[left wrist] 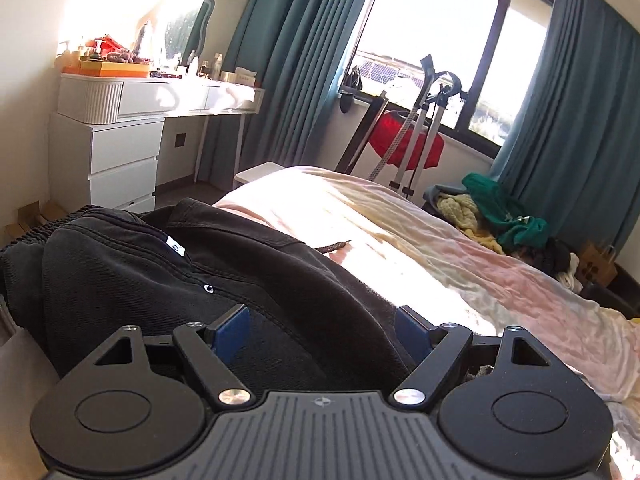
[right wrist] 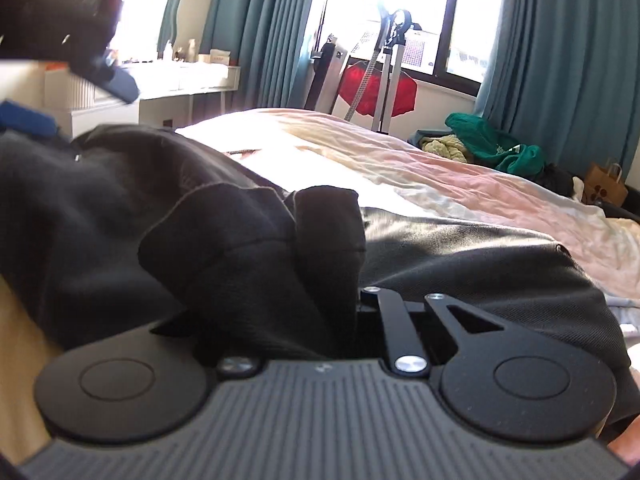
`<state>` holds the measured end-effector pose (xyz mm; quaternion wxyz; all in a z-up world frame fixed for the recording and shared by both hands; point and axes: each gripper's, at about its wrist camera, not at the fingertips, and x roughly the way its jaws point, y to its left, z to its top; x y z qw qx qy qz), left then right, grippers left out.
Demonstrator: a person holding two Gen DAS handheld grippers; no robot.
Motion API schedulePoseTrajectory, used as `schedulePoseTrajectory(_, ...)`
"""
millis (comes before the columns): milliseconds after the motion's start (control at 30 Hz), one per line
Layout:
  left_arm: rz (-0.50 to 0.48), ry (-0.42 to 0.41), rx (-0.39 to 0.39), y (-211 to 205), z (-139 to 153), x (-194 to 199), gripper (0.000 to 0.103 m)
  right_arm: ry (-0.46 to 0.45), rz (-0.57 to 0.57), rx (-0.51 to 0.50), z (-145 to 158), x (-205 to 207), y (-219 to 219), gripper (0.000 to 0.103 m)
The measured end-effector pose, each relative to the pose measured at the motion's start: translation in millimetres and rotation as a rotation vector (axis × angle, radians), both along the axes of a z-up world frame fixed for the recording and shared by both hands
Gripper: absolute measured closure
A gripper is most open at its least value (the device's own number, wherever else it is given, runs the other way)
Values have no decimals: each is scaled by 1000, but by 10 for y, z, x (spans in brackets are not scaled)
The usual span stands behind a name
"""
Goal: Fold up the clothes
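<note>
On bed [left wrist: 400, 248]: black garment [left wrist: 240, 264] under spread left gripper [left wrist: 320, 332]; right gripper [right wrist: 320, 312] clamps fold.

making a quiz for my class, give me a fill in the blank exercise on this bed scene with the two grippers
1. The left gripper has its blue pads ____, with nothing between them.
2. The right gripper is shut on a bunch of ____ cloth.
3. The black garment lies on the ____.
4. A pile of clothes beside the bed has a ____ garment on top.

Missing words: open (apart); black; bed; green
</note>
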<state>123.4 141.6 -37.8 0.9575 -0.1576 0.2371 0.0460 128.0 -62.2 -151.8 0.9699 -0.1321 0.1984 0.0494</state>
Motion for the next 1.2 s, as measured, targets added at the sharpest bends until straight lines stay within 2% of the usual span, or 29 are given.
schedulePoseTrajectory(67,-10,-2,-3,-25,-9,10,22,-8,-6,-6,38,-30,31,89)
schedulePoseTrajectory(133,-26,-14,5,-72,-16,14,22,17,1,48,121,-4,-27,88)
schedulePoseTrajectory(200,-46,-27,19,-113,-12,4,22,48,43,76,195,5,-49,81)
schedulePoseTrajectory(300,-83,-48,24,-180,-22,-37,22,113,128,88,283,-24,-96,55)
schedulePoseTrajectory(333,-94,-57,24,-199,-23,-51,22,138,162,104,332,-15,-110,37)
schedulePoseTrajectory(367,-108,-69,33,-234,-22,-63,22,154,189,121,375,-29,-120,25)
schedulePoseTrajectory(500,-162,-89,75,-386,-44,-101,22,239,265,193,578,-237,-198,24)
schedulePoseTrajectory(700,-178,-29,92,-490,-181,-59,22,195,258,224,802,-574,-525,24)
schedulePoseTrajectory(767,-164,-11,110,-496,-221,-49,22,140,210,268,784,-598,-744,24)
schedulePoseTrajectory(900,-140,28,120,-525,-279,-42,22,77,17,361,698,-468,-1182,24)
schedulePoseTrajectory(1000,-137,24,124,-524,-282,-84,22,37,-95,402,670,-354,-1424,24)
schedulePoseTrajectory(1200,-142,15,160,-581,-292,-137,22,82,-216,427,363,-145,-1619,24)
